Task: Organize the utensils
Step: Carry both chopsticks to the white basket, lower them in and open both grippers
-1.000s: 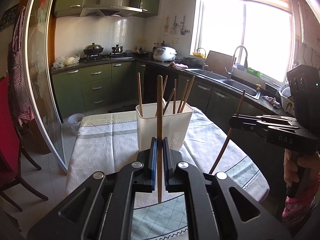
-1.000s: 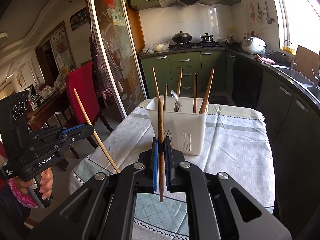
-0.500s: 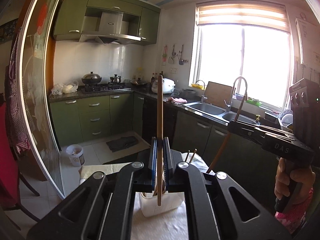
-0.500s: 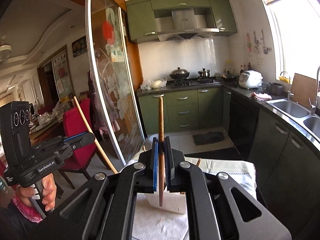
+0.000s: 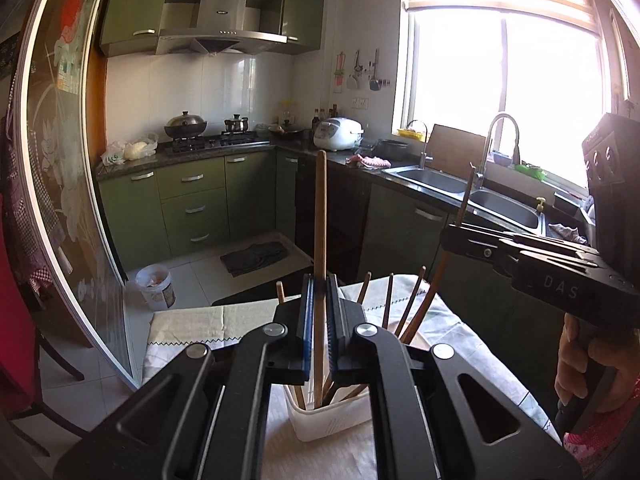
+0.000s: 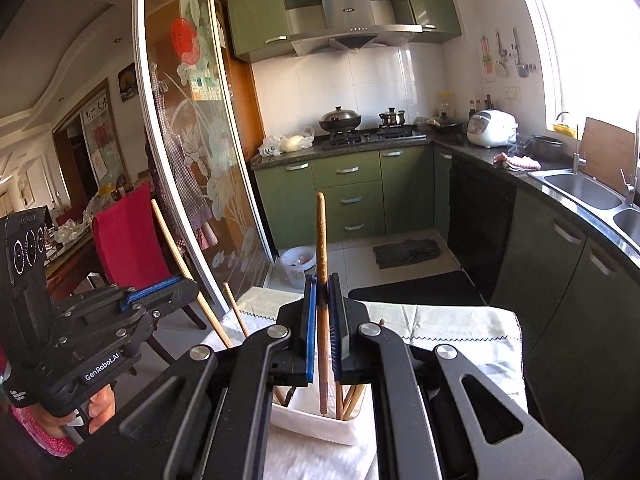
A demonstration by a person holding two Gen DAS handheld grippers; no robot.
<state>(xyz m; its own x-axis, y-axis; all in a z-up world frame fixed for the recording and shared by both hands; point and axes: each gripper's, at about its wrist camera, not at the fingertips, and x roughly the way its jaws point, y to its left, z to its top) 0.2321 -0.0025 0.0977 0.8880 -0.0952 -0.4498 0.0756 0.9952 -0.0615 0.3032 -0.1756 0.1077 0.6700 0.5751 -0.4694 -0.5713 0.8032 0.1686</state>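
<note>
step: dropping chopsticks into white holder (image 5: 320, 420) low centre. left gripper (image 5: 319, 328) clenched on light chopstick (image 5: 320, 216), right gripper (image 6: 322, 332) on dark chopstick (image 6: 321, 236). next: lower tips inside rim, release.

Left gripper (image 5: 319, 334) and right gripper (image 6: 322, 330) point slightly downward side by side, jaws clamped, each in a hand (image 5: 588, 368).
</note>
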